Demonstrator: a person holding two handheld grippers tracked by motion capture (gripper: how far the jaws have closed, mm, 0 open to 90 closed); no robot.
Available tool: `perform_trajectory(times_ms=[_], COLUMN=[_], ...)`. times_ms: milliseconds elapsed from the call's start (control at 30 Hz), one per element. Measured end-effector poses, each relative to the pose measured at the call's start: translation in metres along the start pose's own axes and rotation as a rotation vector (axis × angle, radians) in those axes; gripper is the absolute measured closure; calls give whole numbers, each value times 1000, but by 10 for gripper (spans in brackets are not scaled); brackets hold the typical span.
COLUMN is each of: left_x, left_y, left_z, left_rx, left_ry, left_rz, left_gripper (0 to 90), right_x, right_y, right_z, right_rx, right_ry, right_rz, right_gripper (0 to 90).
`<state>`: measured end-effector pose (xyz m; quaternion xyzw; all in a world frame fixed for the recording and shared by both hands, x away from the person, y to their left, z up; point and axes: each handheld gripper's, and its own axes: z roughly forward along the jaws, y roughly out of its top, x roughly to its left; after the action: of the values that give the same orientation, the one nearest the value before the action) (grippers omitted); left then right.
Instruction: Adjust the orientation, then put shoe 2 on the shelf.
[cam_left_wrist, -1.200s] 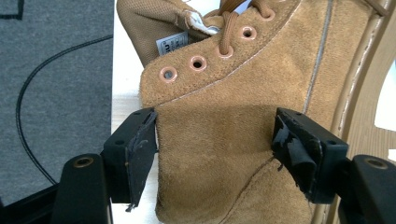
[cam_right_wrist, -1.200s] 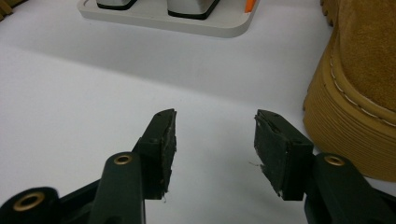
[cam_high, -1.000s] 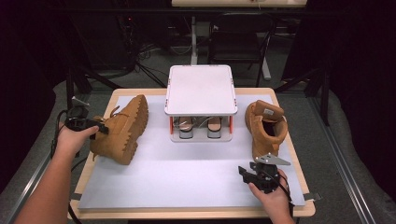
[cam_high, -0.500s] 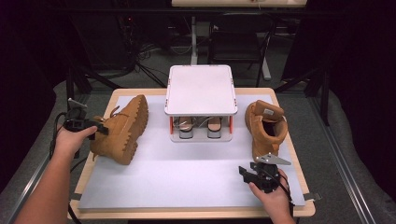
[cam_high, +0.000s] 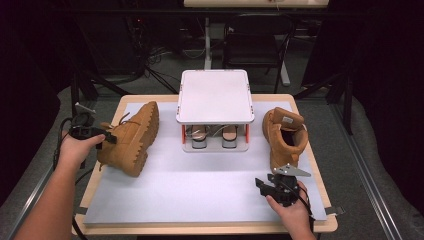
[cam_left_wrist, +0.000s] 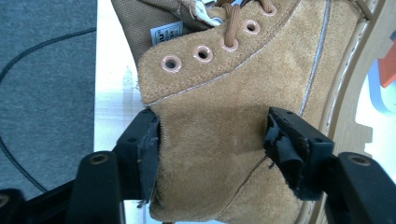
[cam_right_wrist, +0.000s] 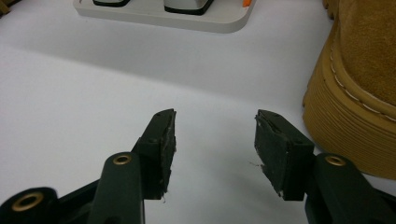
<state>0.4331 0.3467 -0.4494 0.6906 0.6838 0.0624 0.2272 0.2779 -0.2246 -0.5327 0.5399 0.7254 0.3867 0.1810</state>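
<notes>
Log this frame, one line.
left gripper: shut on left boot, tipped on side | right gripper: open, empty | right boot: upright

In the high view my worktop (cam_high: 165, 200) fills the lower middle of the frame. A two-level rack (cam_high: 214, 97) stands at its centre rear. Left of the rack, one boot (cam_high: 131, 137) lies on its side, sole toward the rack. Right of the rack, the other boot (cam_high: 285, 135) stands upright. My left gripper (cam_high: 102, 137) sits at the left edge, around the lying boot. My right gripper (cam_high: 265, 186) sits lower right, just in front of the upright boot.
</notes>
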Motion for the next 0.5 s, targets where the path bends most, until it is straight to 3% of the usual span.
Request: perform_trajectory(times_ms=[200,500], left_x=[-18,-28], left_y=[3,3], left_z=[-13,-23], left_rx=[1,0], left_ry=[36,27], left_rz=[61,99], left_gripper=[488,552], right_x=[-1,0], right_y=[0,0], right_z=[1,1], right_rx=[5,4], right_ry=[0,3], right_rz=[4,5], right_gripper=[475,468])
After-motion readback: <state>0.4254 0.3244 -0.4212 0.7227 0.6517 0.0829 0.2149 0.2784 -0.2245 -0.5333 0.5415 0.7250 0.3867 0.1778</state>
